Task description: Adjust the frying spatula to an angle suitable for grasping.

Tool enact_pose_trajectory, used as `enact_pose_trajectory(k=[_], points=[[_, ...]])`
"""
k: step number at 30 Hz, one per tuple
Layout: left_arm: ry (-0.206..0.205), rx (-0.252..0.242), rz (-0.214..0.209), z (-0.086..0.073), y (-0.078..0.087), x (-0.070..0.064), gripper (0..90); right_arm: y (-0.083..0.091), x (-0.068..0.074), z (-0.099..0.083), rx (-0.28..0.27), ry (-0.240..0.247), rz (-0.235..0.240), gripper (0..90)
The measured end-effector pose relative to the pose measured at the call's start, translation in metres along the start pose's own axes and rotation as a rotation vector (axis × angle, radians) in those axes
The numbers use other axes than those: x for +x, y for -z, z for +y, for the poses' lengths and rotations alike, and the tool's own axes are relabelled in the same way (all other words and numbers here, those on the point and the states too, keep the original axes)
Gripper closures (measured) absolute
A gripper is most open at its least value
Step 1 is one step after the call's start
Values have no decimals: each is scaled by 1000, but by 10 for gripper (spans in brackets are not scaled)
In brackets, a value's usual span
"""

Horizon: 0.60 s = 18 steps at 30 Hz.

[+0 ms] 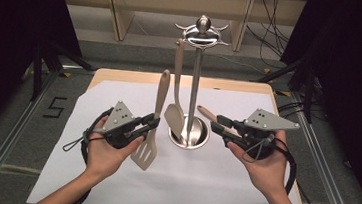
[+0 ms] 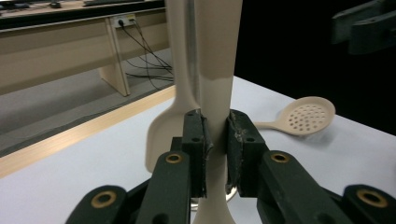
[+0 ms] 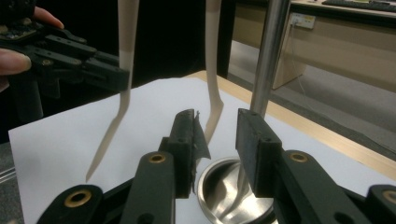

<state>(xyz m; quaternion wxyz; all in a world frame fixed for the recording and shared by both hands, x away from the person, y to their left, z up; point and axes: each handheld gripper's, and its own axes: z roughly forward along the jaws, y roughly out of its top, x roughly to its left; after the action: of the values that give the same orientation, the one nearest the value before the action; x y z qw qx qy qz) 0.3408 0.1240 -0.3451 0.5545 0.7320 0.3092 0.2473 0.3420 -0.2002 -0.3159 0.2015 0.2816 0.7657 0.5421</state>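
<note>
Beige slotted spatula (image 1: 152, 124) hangs upright, its handle clamped in your left gripper (image 1: 150, 124), just left of the steel rack (image 1: 194, 83), blade above bare white paper (image 1: 211, 185). Your right gripper (image 1: 219, 124) stands released beside the rack's base.

Right gripper (image 3: 215, 140): black jaws apart, nothing between them, above the steel stand base (image 3: 224, 191); the stand's pole (image 3: 267, 51) rises behind the right jaw. Two cream utensils upright over white paper (image 3: 60, 144): the spatula (image 3: 119, 93) at left, clamped by the left gripper (image 3: 112, 74), a hand (image 3: 18, 51) behind; the turner (image 3: 212, 70) hangs just beside the pole
</note>
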Motion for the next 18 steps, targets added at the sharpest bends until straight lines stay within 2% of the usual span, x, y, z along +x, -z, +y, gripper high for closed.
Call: enact_pose_trajectory(k=[1,2,3,5,6,8,13,15,16,18], points=[[-2,-1,-6,1,-2,-3,779,-1,1,1,2,-10,18,685],[-4,-3,-11,3,-3,-5,779,-1,1,2,-5,1,12,685],[-4,-11,-13,4,-5,-8,779,-2,3,3,1,-24,18,684],[-13,-10,-28,7,-8,-13,779,-3,5,7,-11,-13,18,682],[-12,-13,-33,8,-10,-15,779,-5,7,9,-31,-7,37,679],[-20,-10,-42,11,-13,-19,779,-6,8,12,-41,21,28,676],[-46,-7,-58,17,-22,-30,779,-14,15,20,-51,23,51,658],[-47,-6,-69,18,-26,-33,779,-18,16,21,-62,36,50,656],[-51,-3,-72,18,-28,-34,779,-19,18,22,-57,16,55,654],[-51,2,-78,19,-32,-36,778,-22,19,23,-69,25,67,648]])
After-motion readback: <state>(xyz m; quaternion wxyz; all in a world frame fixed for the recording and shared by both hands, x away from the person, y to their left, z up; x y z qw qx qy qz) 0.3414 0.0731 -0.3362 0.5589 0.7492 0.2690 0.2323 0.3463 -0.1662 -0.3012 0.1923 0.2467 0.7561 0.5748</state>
